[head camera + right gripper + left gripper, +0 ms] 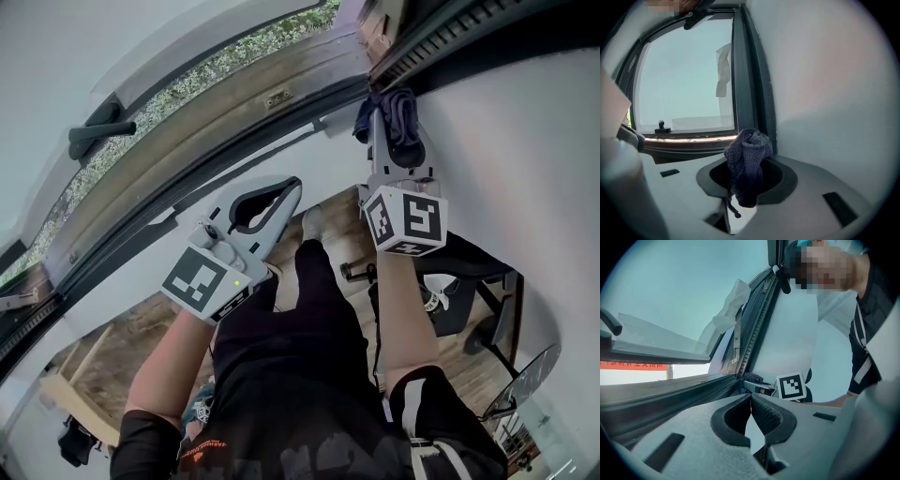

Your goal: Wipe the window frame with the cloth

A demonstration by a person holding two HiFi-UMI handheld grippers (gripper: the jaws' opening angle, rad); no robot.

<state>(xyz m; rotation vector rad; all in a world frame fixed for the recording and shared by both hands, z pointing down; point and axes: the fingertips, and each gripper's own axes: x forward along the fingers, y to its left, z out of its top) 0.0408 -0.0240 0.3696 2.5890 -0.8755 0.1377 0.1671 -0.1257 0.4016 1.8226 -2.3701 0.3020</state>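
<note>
A dark blue knitted cloth [386, 111] [747, 161] is bunched between the jaws of my right gripper [389, 127] [749, 176], which is shut on it. The cloth's top sits close to the dark window frame [281, 131] [745, 93], near the corner where the frame meets the white wall; I cannot tell if it touches. My left gripper [277, 202] [751, 416] is lower and to the left, below the frame, its jaws shut with nothing between them. In the left gripper view the frame [754, 329] runs up and away, and the right gripper's marker cube [791, 386] shows beyond the jaws.
A black window handle [94, 131] sticks out on the open sash at the upper left. A white wall [525, 159] stands right of the frame. Far below lie a wooden floor, an office chair [469, 272] and a fan [530, 375]. The person's legs fill the lower middle.
</note>
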